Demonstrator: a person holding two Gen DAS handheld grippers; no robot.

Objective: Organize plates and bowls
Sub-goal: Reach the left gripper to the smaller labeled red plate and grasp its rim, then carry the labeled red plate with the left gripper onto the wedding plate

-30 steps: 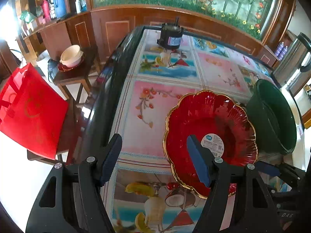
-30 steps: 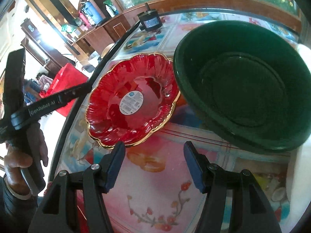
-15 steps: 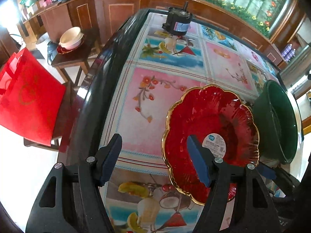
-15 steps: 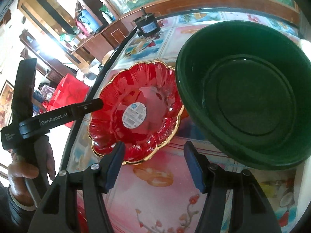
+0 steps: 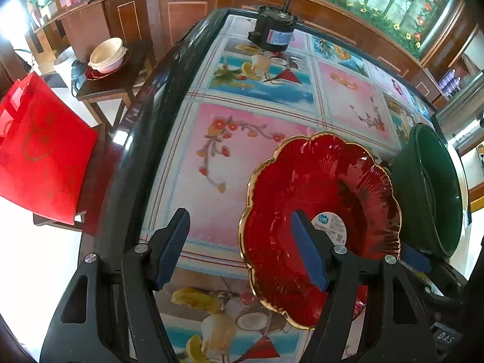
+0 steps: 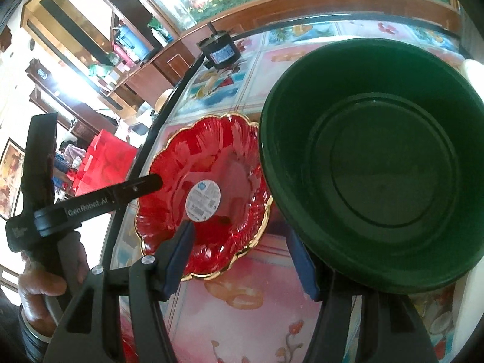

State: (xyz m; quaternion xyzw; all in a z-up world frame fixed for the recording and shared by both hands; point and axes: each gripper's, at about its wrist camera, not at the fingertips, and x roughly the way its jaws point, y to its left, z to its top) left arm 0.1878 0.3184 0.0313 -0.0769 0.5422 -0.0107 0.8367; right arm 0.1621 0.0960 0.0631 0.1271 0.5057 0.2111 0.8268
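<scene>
On the bench [image 5: 242, 157] with its flowered cloth, the red plate [image 5: 317, 196] lies touching the green bowl [image 6: 378, 157], which sits at its three o'clock. Both tongs are spread and pinch nothing: the left tongs [image 5: 239, 248] straddle the plate's nine o'clock rim, while the right tongs [image 6: 242, 257] hover over its six o'clock edge.

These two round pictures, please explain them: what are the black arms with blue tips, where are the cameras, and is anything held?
They are hand-held grippers, one in each of a person's hands, with a wide-angle camera on each looking along its fingers. The left camera shows the left gripper, open over the edge of the red plate. The right camera shows the right gripper, open between that plate and the green bowl; the person's hand holds the left tool. Both dishes lie on the table. Nothing is held yet.
</scene>
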